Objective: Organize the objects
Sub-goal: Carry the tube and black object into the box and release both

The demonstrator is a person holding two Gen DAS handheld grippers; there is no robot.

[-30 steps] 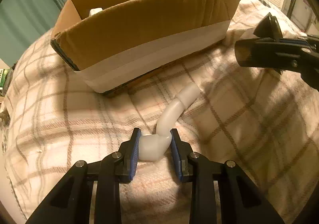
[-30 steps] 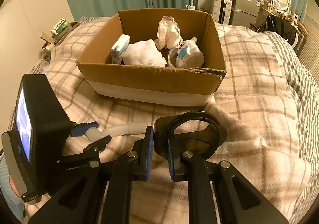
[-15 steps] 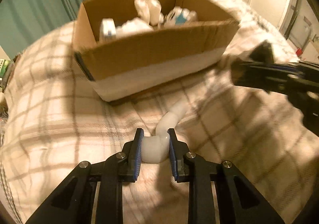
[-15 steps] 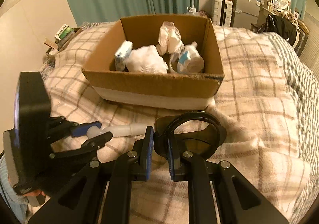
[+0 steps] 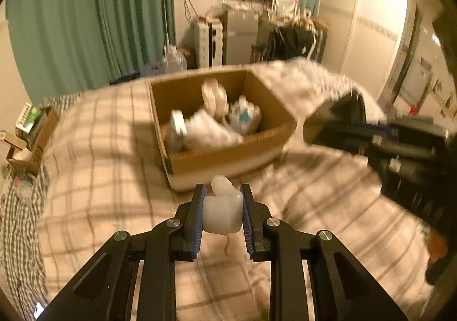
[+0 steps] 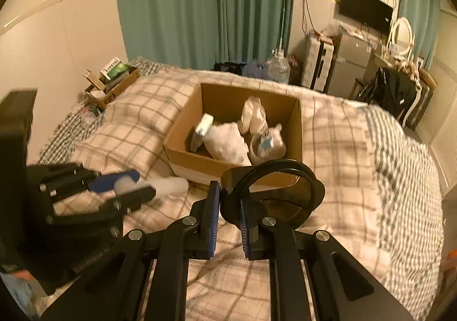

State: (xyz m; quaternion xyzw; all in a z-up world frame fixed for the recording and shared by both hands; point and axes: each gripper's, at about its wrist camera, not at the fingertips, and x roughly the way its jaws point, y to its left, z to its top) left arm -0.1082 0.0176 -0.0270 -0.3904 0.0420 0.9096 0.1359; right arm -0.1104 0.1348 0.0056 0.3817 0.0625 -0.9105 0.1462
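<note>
4 items, perhaps, in cardboard box (image 6: 228,166).

Left gripper (image 5: 222,213): blue-padded fingers (image 5: 197,215) closed on a whitish tube piece (image 5: 221,213), held level, pointing forward. Right gripper (image 6: 230,216): fingers nearly together, pinching the edge of a black ring-shaped object (image 6: 274,192). The two grippers sit side by side, left one angled toward the right.
</note>
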